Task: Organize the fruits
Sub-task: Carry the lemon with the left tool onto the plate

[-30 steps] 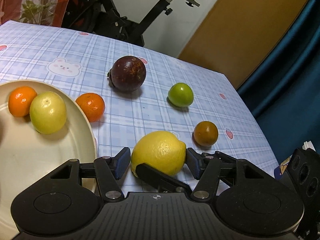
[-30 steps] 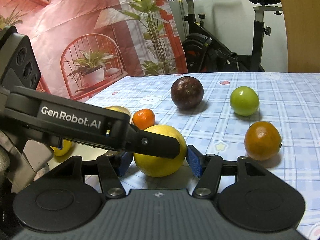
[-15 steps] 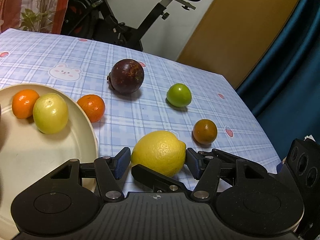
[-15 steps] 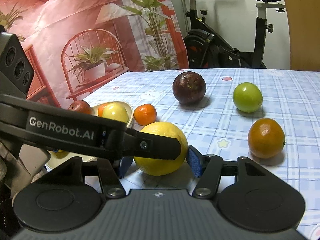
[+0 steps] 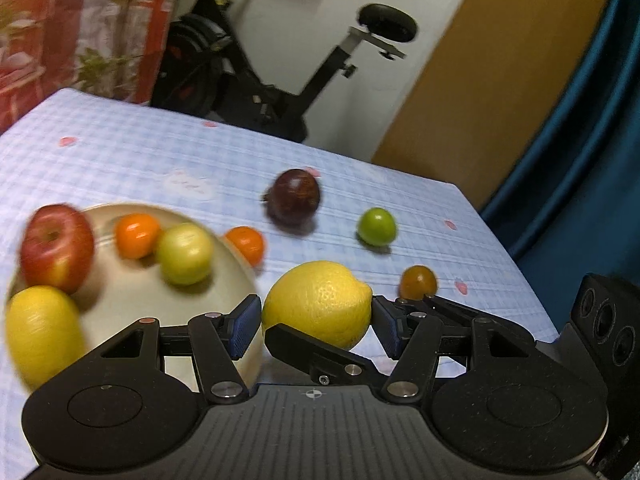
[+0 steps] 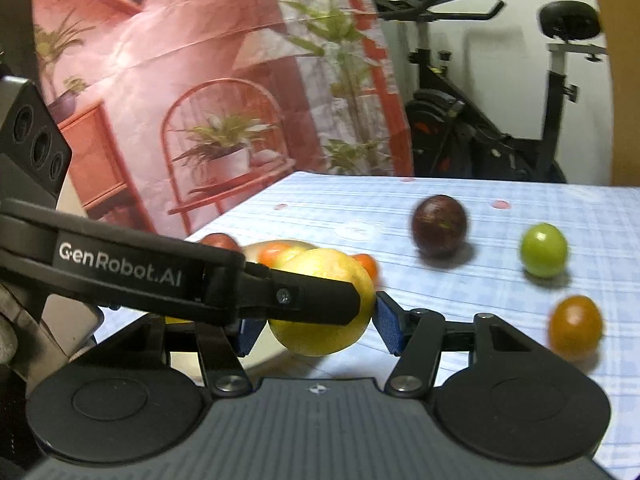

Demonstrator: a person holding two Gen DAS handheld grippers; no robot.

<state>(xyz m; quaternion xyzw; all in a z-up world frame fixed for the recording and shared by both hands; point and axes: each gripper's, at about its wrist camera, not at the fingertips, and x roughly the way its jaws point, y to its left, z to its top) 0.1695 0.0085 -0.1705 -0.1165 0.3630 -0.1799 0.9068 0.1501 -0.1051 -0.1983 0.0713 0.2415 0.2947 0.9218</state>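
Observation:
A big yellow lemon [image 5: 316,300] sits between the blue pads of my left gripper [image 5: 312,320], which is shut on it. My right gripper [image 6: 316,328] grips the same lemon [image 6: 320,338] from another side, pads against its skin. Each wrist view shows the other gripper's black finger crossing the fruit, and the lemon hangs just above the cloth. To the left is a cream plate [image 5: 132,300] holding a red apple [image 5: 56,248], an orange [image 5: 136,236], a yellow-green fruit [image 5: 184,254] and a second lemon [image 5: 40,332].
Loose on the blue checked tablecloth [image 5: 120,160] lie a small orange [image 5: 246,244] by the plate's rim, a dark purple fruit [image 5: 294,196], a green fruit [image 5: 376,226] and a brownish orange [image 5: 418,282]. An exercise bike [image 5: 280,80] stands beyond the far edge.
Both grippers have risen with the lemon and tilted upward. The plate has slid into fuller view, showing the apple and the second lemon. The picture is now blurred by motion.

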